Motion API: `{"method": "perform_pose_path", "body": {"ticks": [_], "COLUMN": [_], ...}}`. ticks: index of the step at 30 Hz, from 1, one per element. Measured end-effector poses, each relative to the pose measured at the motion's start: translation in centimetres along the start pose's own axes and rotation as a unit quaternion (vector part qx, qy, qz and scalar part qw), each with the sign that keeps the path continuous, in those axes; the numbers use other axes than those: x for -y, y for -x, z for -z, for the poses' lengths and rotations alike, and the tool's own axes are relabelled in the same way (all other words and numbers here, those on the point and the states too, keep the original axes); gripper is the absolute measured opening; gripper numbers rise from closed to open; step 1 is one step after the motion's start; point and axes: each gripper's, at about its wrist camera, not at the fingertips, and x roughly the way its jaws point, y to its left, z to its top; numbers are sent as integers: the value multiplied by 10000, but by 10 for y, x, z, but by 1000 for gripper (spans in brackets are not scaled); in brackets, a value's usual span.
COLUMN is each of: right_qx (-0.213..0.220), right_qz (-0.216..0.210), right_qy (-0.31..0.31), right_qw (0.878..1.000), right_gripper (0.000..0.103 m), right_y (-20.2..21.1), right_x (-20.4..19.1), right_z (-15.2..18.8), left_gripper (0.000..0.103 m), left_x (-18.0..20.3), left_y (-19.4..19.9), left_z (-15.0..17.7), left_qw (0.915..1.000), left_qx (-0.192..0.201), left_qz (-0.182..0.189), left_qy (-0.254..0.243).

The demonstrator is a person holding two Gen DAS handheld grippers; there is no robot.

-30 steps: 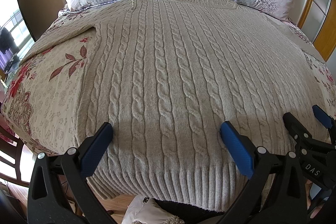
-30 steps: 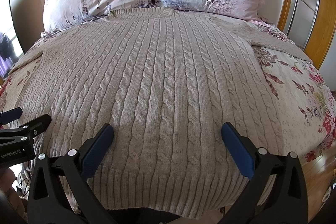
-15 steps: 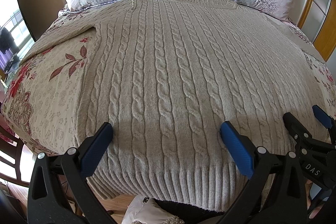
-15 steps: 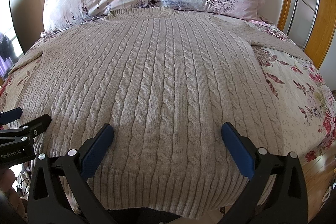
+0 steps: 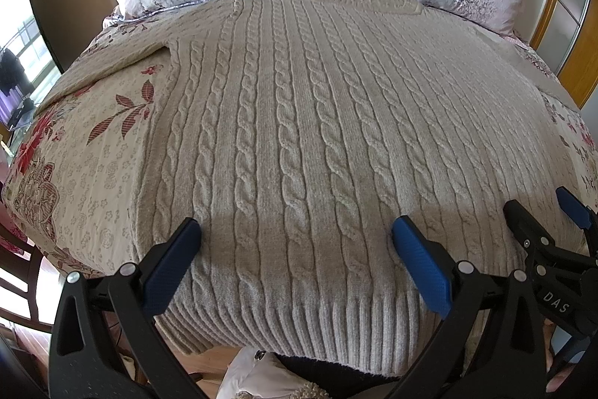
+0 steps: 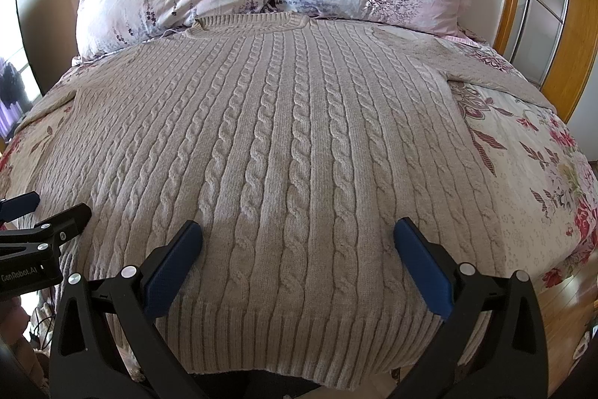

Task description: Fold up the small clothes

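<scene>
Both your left gripper (image 5: 295, 249) and right gripper (image 6: 297, 249) hover spread apart, holding nothing, over the hem at 6 o'clock of the cable-knit sweater (image 5: 317, 137) lying flat on the bed (image 6: 530, 182), so pinch the ribbing squarely, both layers together

Bright daylight falls across the bed (image 5: 86, 171) from a window (image 5: 22, 70) at the left edge of both views. A soft shadow band darkens the sweater (image 5: 299, 137) near its hem. Focus is sharp; fisheye bending and black vignetting mark the corners.
</scene>
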Motion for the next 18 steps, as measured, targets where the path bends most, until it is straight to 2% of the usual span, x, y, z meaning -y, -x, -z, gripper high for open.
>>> {"method": "perform_pose_path", "body": {"ticks": [8, 18], "right_qx": [-69, 237], "right_qz": [-131, -594], "right_qy": [191, 514], "right_qw": [9997, 9966], "right_gripper": [102, 102], "right_y": [-2, -7], "right_x": [0, 7], "right_z": [-4, -6], "left_gripper": [101, 101], "left_x": [0, 4], "left_y": [0, -4], "left_z": [-1, -4], "left_qw": [10000, 9998], "left_qx": [-5, 115], "left_qz": [5, -28], "left_qy": [-24, -128]}}
